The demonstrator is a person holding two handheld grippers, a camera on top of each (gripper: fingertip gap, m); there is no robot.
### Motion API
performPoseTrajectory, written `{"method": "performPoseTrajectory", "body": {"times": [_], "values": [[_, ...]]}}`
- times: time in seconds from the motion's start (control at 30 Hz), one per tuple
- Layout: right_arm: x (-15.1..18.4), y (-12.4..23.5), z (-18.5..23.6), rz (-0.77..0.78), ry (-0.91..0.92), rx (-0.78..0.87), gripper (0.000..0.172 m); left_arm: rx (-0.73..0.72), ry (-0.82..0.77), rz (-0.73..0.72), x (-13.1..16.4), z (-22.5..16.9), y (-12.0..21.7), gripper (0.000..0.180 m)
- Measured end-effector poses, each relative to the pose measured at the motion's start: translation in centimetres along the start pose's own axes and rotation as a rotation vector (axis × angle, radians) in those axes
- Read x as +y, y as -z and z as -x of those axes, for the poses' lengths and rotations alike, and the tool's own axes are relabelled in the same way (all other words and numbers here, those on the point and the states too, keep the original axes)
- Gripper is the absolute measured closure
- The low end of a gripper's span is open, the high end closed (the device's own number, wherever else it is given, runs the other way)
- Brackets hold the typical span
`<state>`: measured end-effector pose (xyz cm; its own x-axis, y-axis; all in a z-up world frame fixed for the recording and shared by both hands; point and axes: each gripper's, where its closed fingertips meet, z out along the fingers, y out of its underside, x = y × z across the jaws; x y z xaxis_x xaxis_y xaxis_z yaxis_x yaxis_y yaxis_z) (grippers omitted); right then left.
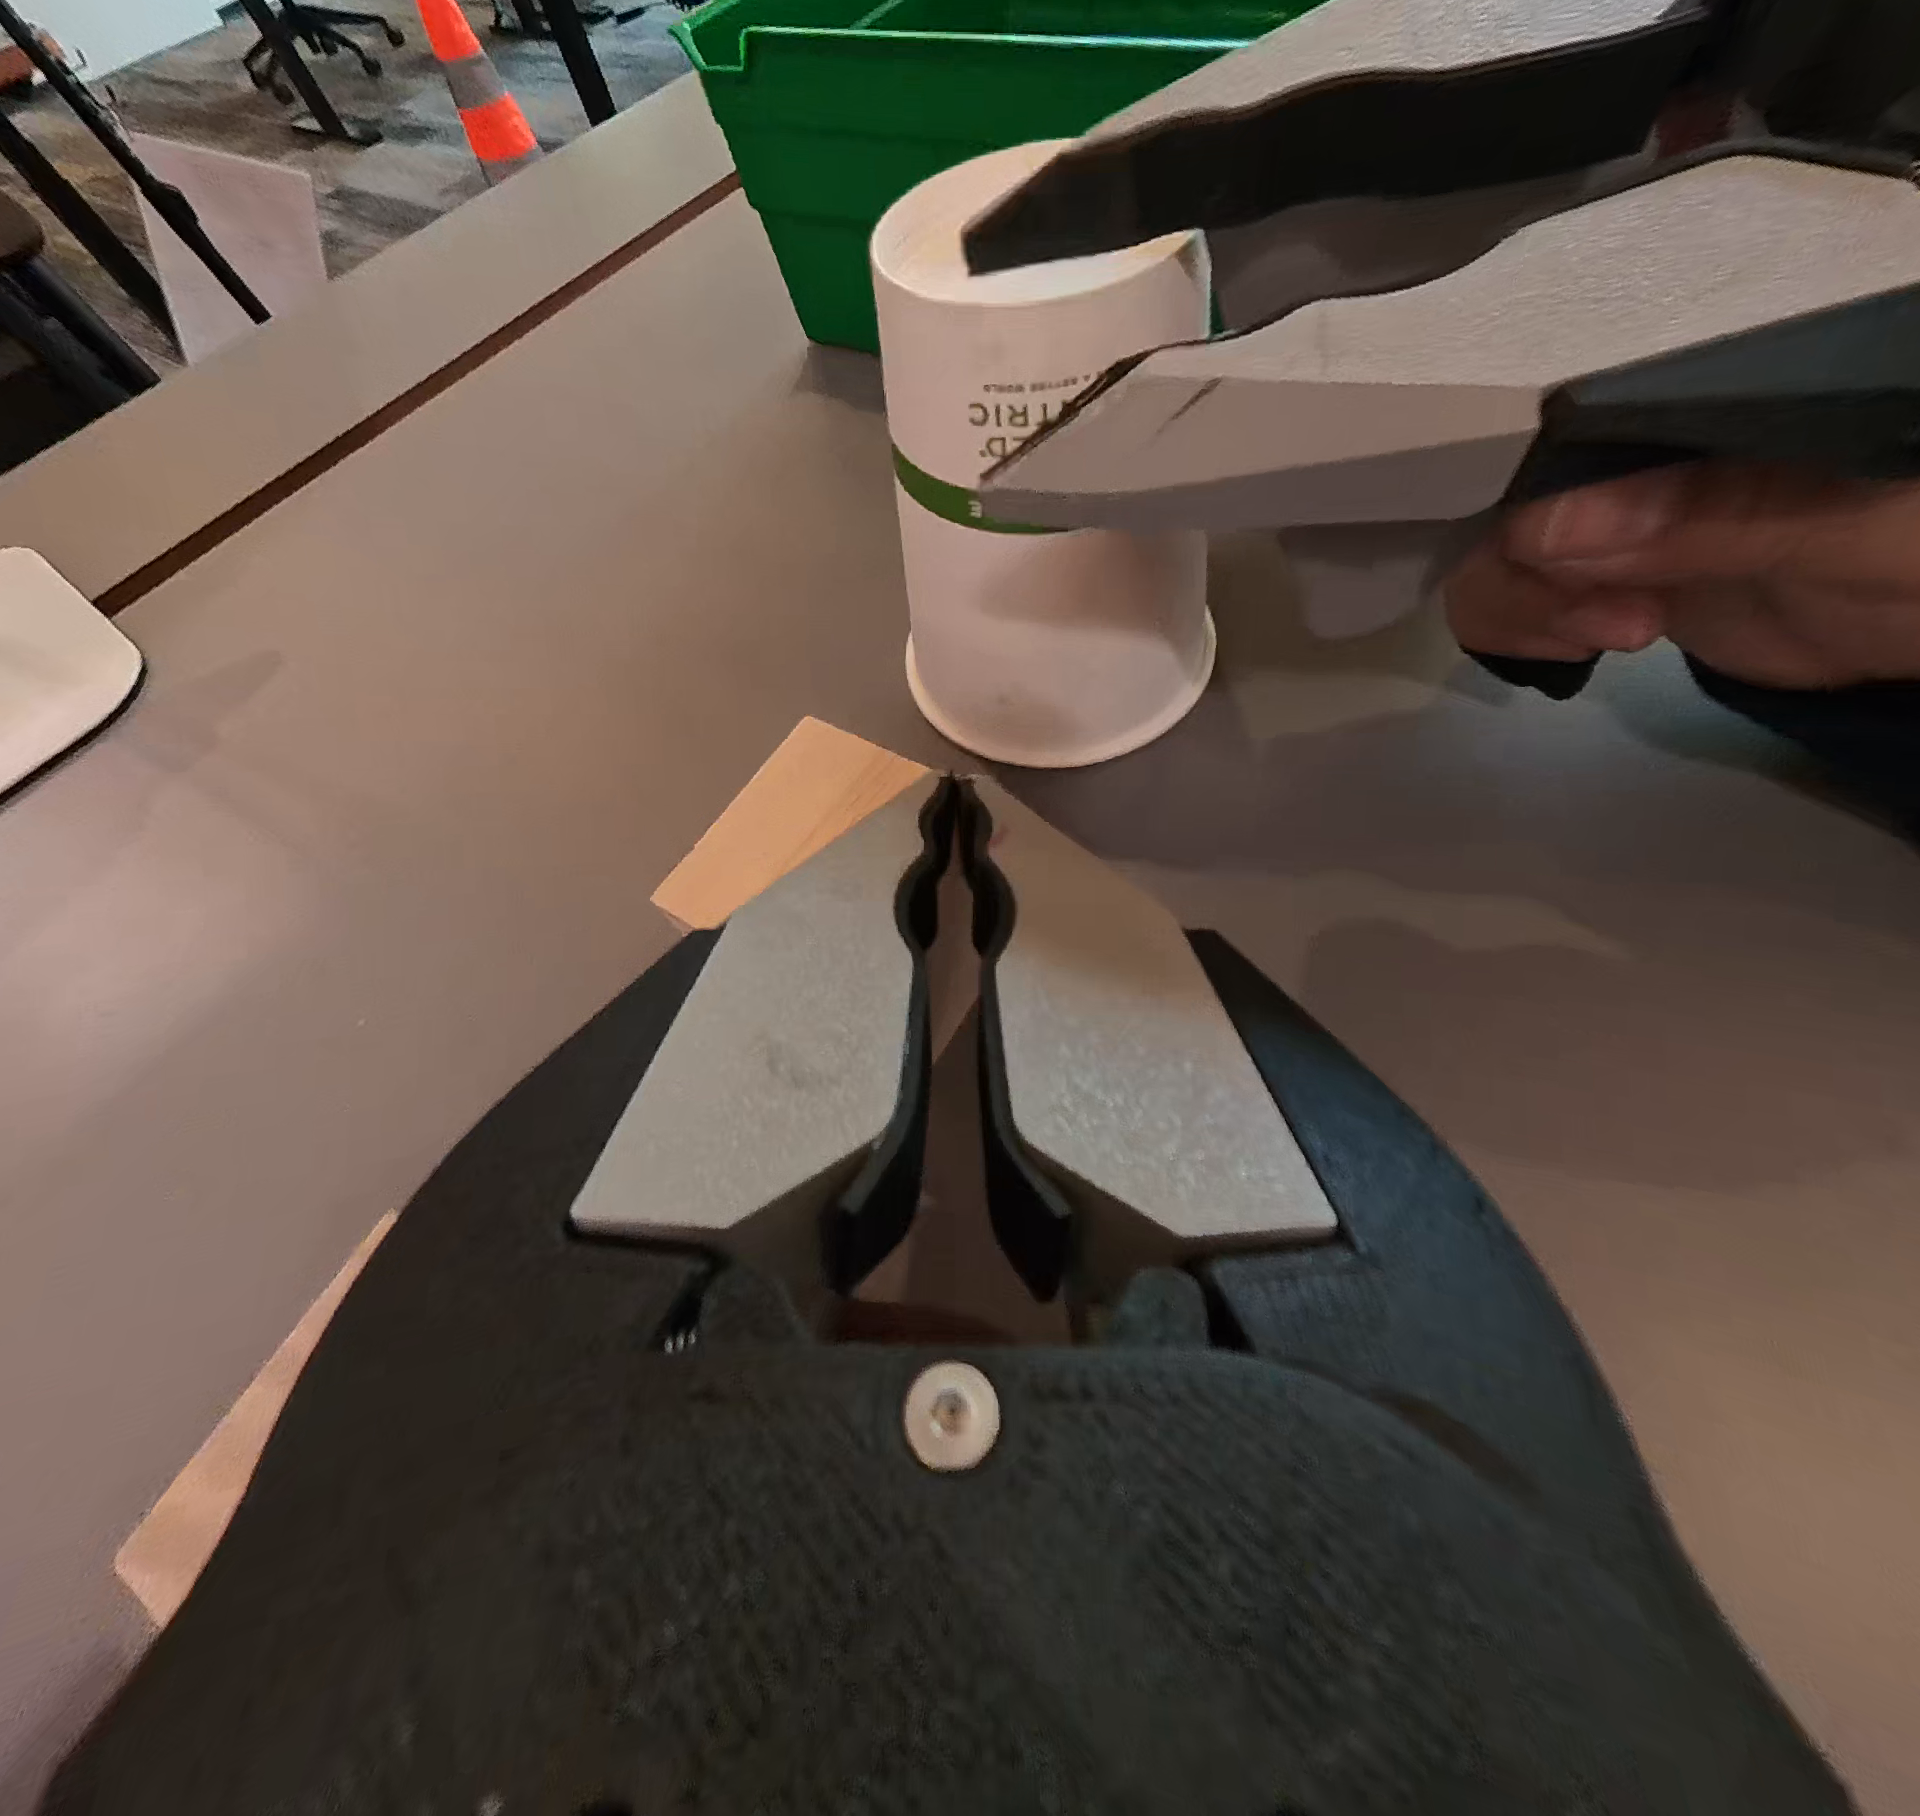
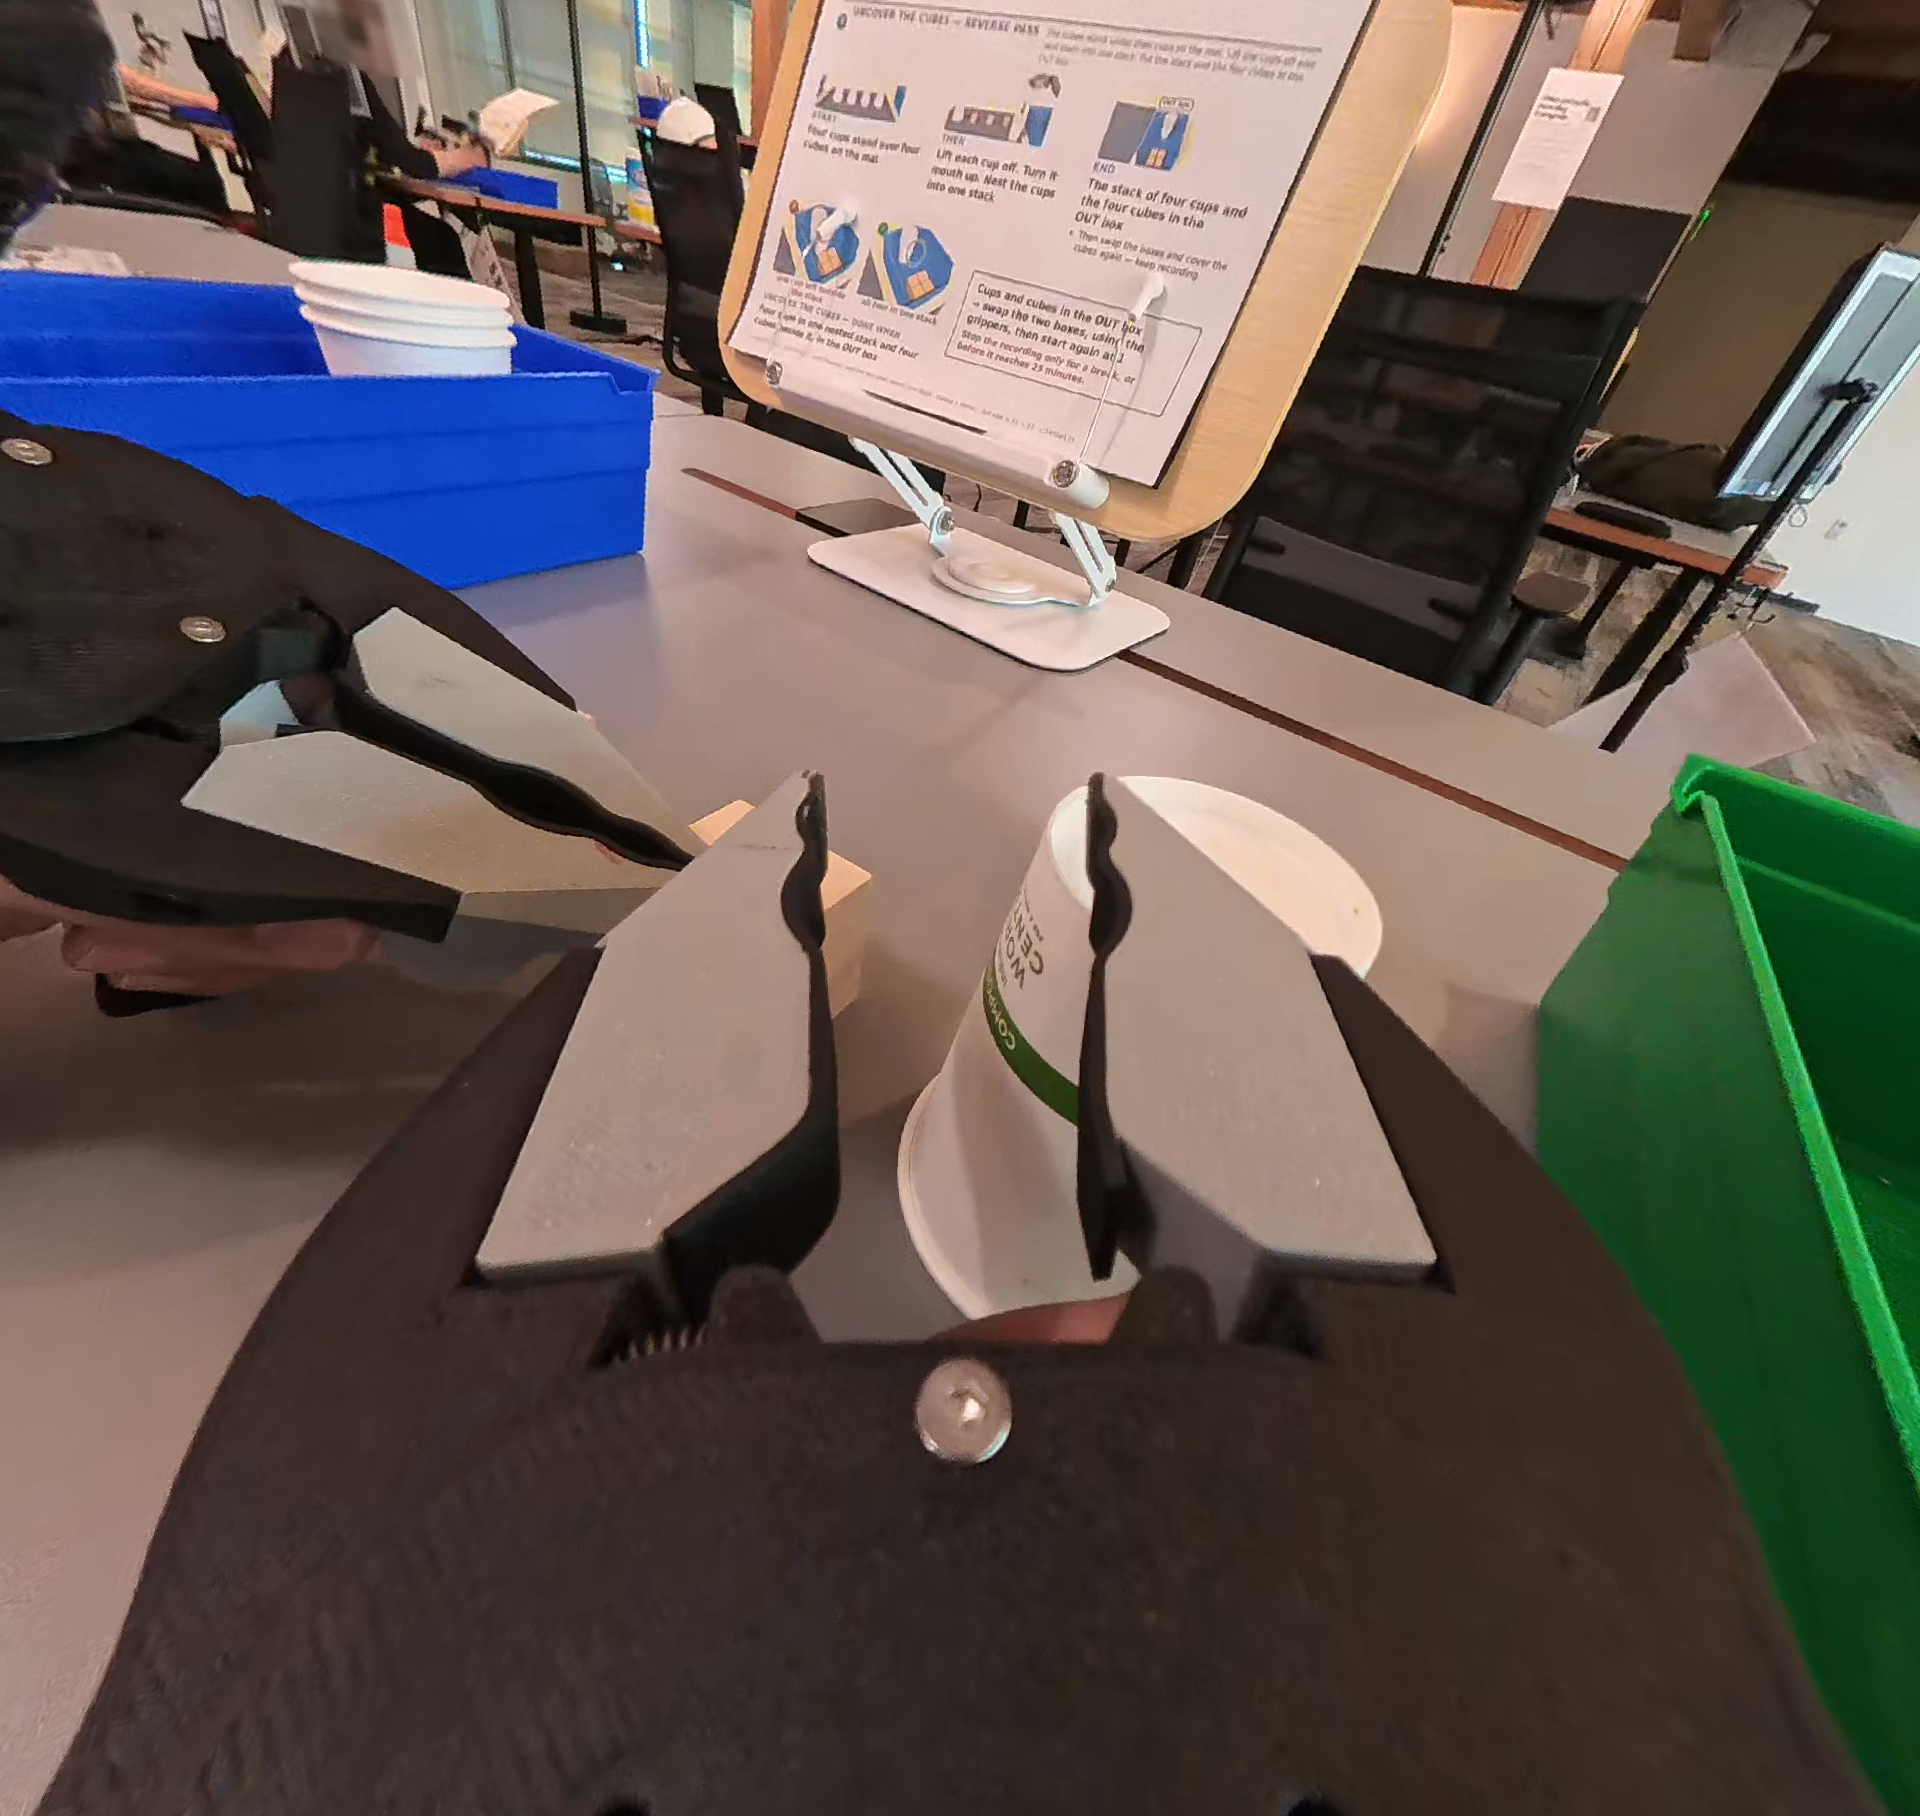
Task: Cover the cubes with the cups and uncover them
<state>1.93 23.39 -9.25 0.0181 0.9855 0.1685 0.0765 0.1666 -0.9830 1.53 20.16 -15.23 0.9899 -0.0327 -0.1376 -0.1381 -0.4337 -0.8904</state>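
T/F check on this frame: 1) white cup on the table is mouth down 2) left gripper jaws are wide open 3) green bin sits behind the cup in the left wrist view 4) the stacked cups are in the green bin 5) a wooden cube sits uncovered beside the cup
1. The white cup stands mouth down on the table. True.
2. The left gripper has its jaws wide open. False: its fingertips are together, with nothing between them.
3. The green bin sits behind the cup in the left wrist view. True.
4. The stacked cups are in the green bin. False: they stand in the blue bin.
5. A wooden cube sits uncovered beside the cup. True.
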Motion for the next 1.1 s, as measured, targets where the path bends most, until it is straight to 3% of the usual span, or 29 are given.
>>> {"method": "performPoseTrajectory", "body": {"times": [0.43,0.9,1.1], "values": [[-1.1,0.5,-0.6,-0.06,0.015,0.042,0.128,-0.002,0.009,0.009,0.2,0.6,0.4,0.18],[-2.1,1.1,-1.0,-0.111,0.025,0.07,0.132,-0.105,0.112,-0.279,-4.4,3.8,3.7,0.178],[-2.3,1.2,-1.1,-0.119,0.024,0.076,0.133,-0.137,0.172,-0.345,-5.1,5.1,4.7,0.178]]}}
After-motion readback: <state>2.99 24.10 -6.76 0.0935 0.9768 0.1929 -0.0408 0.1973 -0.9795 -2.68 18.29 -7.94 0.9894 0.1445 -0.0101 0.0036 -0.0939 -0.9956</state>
